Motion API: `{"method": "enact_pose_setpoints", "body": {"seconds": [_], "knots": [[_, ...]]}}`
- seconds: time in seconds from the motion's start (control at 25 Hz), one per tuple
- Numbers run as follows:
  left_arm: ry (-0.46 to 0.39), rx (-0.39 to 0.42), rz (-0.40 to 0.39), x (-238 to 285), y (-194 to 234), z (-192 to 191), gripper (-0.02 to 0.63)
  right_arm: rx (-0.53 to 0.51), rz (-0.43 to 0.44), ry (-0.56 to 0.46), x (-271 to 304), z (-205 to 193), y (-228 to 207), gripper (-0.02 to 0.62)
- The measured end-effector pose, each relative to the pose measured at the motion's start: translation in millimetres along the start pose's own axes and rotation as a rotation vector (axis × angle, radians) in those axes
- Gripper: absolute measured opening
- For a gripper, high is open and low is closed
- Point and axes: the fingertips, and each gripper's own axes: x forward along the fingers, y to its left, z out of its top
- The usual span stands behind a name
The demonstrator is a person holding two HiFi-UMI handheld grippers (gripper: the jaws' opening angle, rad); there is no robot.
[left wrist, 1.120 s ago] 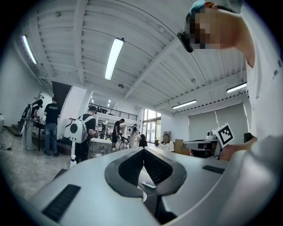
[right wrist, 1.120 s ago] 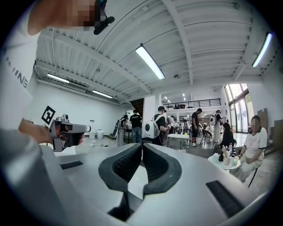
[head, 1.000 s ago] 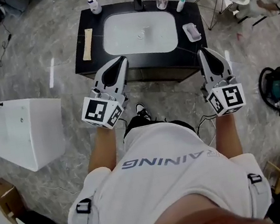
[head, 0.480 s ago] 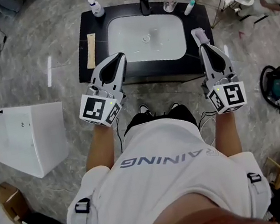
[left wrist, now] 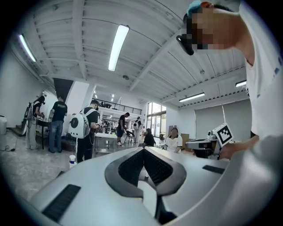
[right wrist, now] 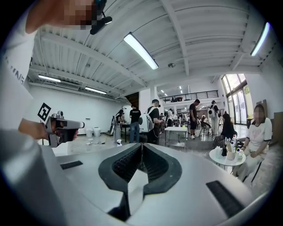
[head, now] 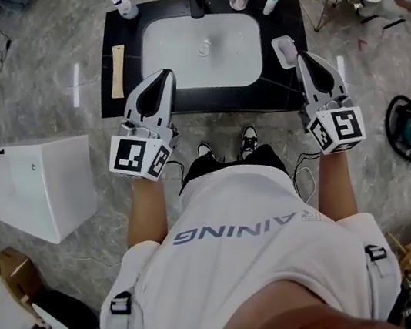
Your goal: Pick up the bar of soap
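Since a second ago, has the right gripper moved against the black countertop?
Yes: the right gripper went forward along the countertop, up beside its white dish.

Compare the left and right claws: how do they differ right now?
Left claw shows over the basin's front left corner; right claw is by the dish at the counter's right edge. Left claw slants inward; right claw points nearly straight ahead. Both are shut and empty.
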Motion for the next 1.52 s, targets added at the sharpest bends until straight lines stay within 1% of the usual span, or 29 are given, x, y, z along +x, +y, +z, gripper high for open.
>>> {"method": "enact_pose_setpoints", "body": {"seconds": [0.08, 0.2, 0.36, 0.48, 0.56, 0.64, 0.76, 0.84, 0.96, 1.12, 1.32, 1.52], "knots": [[0.007, -0.012, 0.013, 13, -7, -4, 0.008, -0.013, 0.012, 0.034, 7, -12, -17, 0.021], [0.015, -0.021, 0.032, 25, -14, -10, 0.008, -0.031, 0.008, 0.11, 19, -38, -41, 0.021], [0.039, -0.031, 0.051, 32, -17, -19, 0.008, -0.04, -0.005, 0.266, 38, -81, -68, 0.028], [0.067, -0.035, 0.06, 34, -14, -28, 0.008, -0.051, 0.007, 0.389, 56, -114, -79, 0.117], [0.08, -0.038, 0.062, 35, -14, -33, 0.008, -0.045, 0.01, 0.462, 66, -136, -87, 0.145], [0.087, -0.038, 0.064, 38, -14, -37, 0.008, -0.014, 0.011, 0.521, 78, -160, -96, 0.161], [0.103, -0.043, 0.075, 38, -12, -43, 0.008, 0.065, 0.006, 0.596, 93, -200, -107, 0.192], [0.115, -0.048, 0.089, 36, -8, -47, 0.008, 0.06, -0.009, 0.656, 100, -224, -114, 0.198], [0.133, -0.056, 0.109, 31, -5, -55, 0.008, 0.024, -0.016, 0.751, 108, -254, -121, 0.202], [0.156, -0.07, 0.128, 29, -3, -65, 0.008, -0.013, -0.036, 0.833, 116, -272, -131, 0.204], [0.16, -0.083, 0.145, 29, 0, -72, 0.008, 0.008, -0.022, 0.941, 123, -299, -135, 0.212], [0.159, -0.088, 0.16, 27, 4, -76, 0.008, 0.024, -0.028, 1.005, 124, -314, -137, 0.21]]}}
